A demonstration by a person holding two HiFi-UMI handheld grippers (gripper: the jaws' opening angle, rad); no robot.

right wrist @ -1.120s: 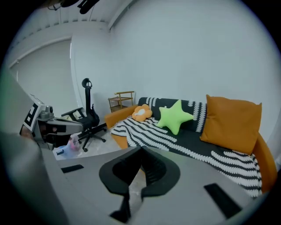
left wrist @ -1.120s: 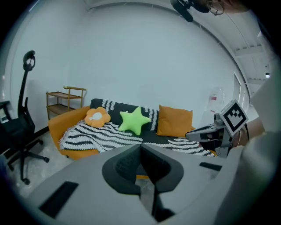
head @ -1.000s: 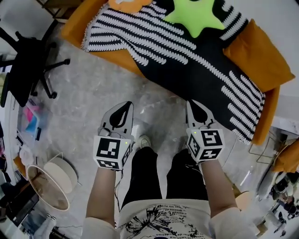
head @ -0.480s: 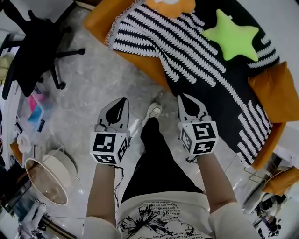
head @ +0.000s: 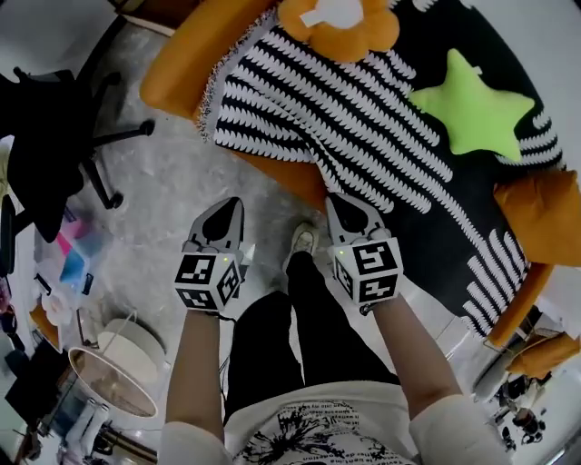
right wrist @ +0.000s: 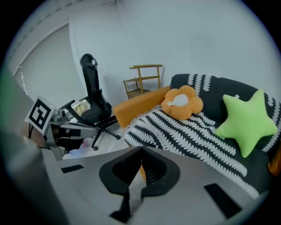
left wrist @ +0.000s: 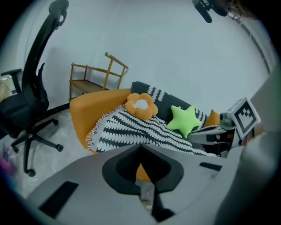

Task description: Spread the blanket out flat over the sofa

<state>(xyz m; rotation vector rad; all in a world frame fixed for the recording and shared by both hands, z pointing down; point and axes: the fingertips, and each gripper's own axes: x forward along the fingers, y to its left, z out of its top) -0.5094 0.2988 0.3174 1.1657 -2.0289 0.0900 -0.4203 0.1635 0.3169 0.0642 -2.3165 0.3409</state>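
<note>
**Both grippers shut and empty, blanket on the sofa**

The left gripper has its jaws pressed together on nothing, and so does the right gripper. Both hang over the grey floor, apart from the striped blanket. It lies across the orange sofa, with a flower cushion and a star cushion on it.

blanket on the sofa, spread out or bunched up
Spread out: the blanket covers the sofa seat and back, and only its edge by the armrest looks slightly rumpled.
</note>
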